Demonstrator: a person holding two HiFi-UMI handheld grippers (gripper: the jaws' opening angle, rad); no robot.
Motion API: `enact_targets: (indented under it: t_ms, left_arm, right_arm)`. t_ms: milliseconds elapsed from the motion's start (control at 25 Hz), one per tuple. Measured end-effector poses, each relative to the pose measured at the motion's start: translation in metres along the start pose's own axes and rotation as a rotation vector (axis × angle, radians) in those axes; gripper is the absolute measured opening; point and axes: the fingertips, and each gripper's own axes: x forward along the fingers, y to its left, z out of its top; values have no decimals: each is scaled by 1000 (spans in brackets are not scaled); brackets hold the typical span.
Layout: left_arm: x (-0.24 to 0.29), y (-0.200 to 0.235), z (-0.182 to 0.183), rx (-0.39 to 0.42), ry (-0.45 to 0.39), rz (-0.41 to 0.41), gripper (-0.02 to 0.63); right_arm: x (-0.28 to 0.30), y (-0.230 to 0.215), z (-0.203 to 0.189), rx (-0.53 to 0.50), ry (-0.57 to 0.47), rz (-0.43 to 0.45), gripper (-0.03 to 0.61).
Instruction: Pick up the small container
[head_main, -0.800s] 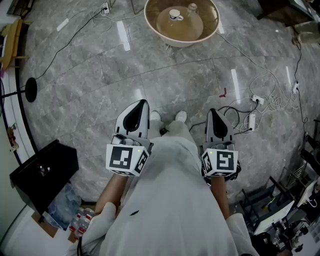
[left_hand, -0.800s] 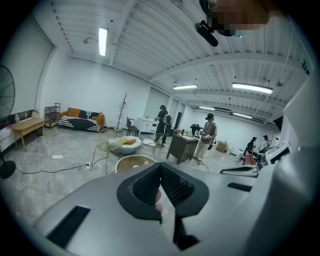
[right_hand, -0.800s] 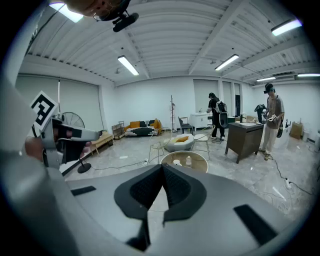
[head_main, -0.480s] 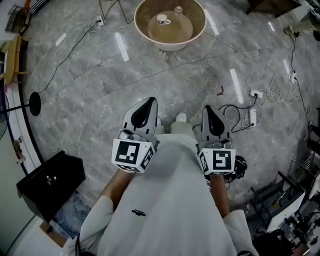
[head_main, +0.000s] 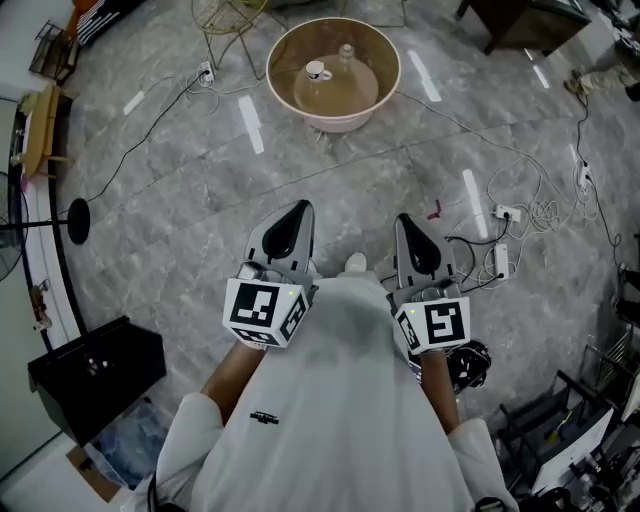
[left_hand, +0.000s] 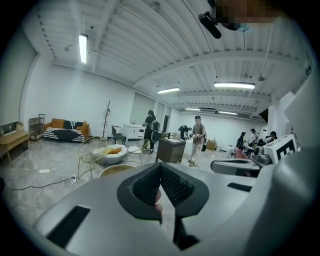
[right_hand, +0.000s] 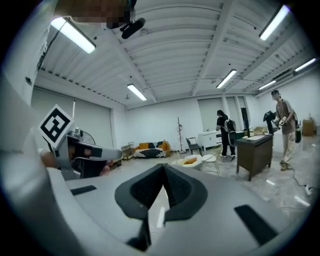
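A round beige table (head_main: 385, 62) stands far ahead on the grey stone floor. On it sit a small lidded container (head_main: 346, 52) and a white cup (head_main: 318, 71). I hold both grippers close to the body, well short of the table. The left gripper (head_main: 297, 207) has its jaws together with nothing held. The right gripper (head_main: 404, 220) is shut and empty too. In the left gripper view the left gripper's (left_hand: 160, 165) dark pads meet at the tip. The right gripper view shows the right gripper (right_hand: 163, 166) likewise closed.
Cables and power strips (head_main: 505, 213) trail over the floor at right. A black box (head_main: 95, 375) sits at lower left, a round stand base (head_main: 77, 220) at left. A wire chair (left_hand: 92, 152), a dark desk (left_hand: 170, 150) and several people (left_hand: 197, 140) show ahead.
The round table has slid lower and left in the head view and looks nearer. Both grippers stay shut in front of the body.
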Motion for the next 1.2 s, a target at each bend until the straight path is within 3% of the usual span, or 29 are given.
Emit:
enact_targets:
  t_ms: [120,240,440,680,840,1040,1200]
  left_arm:
    - [2,-14,1,13,-19,9,18]
    - [0,-26,-2,16,-30,17,18]
    - [2,-40,4,43,-46,20,18]
    - [14,-41,2,54,-24,11,18]
    - [28,-28,1,45,-19,8,18]
    - [61,-10,6,20,-20,-12,18]
    - [102,14,14,6,-5,-35,18]
  right_arm:
    - [-11,0,-1,-22,-3,85,0]
    - [-20,-6,-2,-87,2,86,6]
    - [-34,-20,2,-30,-38,81,8]
    - [-37,-17,13,-104,-49,152,8]
    - [-24,-22,16,-54,-93,117,8]
    - [11,-34,11,-104,-33,72,8]
    - [47,-51,12,-71,-3,64,8]
